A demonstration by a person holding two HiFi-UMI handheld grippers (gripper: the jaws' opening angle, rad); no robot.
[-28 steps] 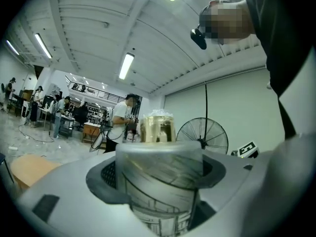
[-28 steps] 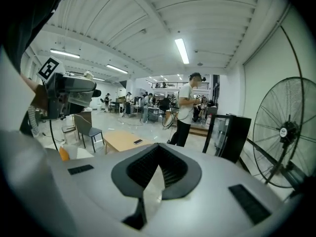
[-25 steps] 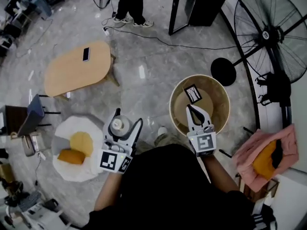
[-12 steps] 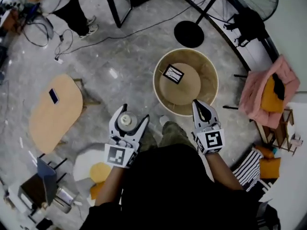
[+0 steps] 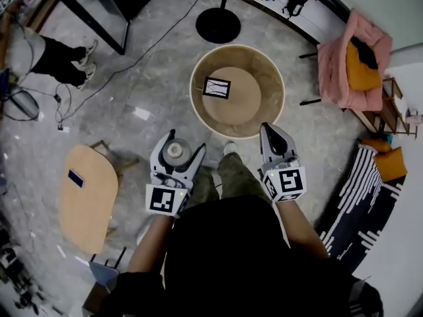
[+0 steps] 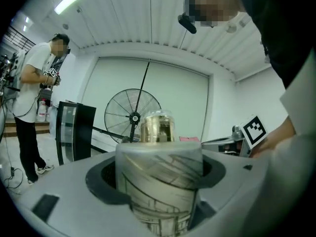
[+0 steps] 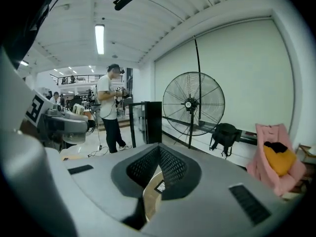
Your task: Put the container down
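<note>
left gripper (image 5: 178,148) clamped on a pale, sketch-printed container (image 6: 159,179) with a gold cap, held upright over the grey floor (image 5: 165,104) beside the person's shoe (image 5: 230,148), just short of a round tan basin (image 5: 278,107). right gripper (image 5: 272,133), jaws pressed together on nothing, points at the basin's near rim. a marker card (image 5: 217,88) lies inside the basin. an oval wooden table (image 5: 92,203) at left carries a phone (image 5: 76,177); a pink chair (image 5: 340,58) stands at upper right.
</note>
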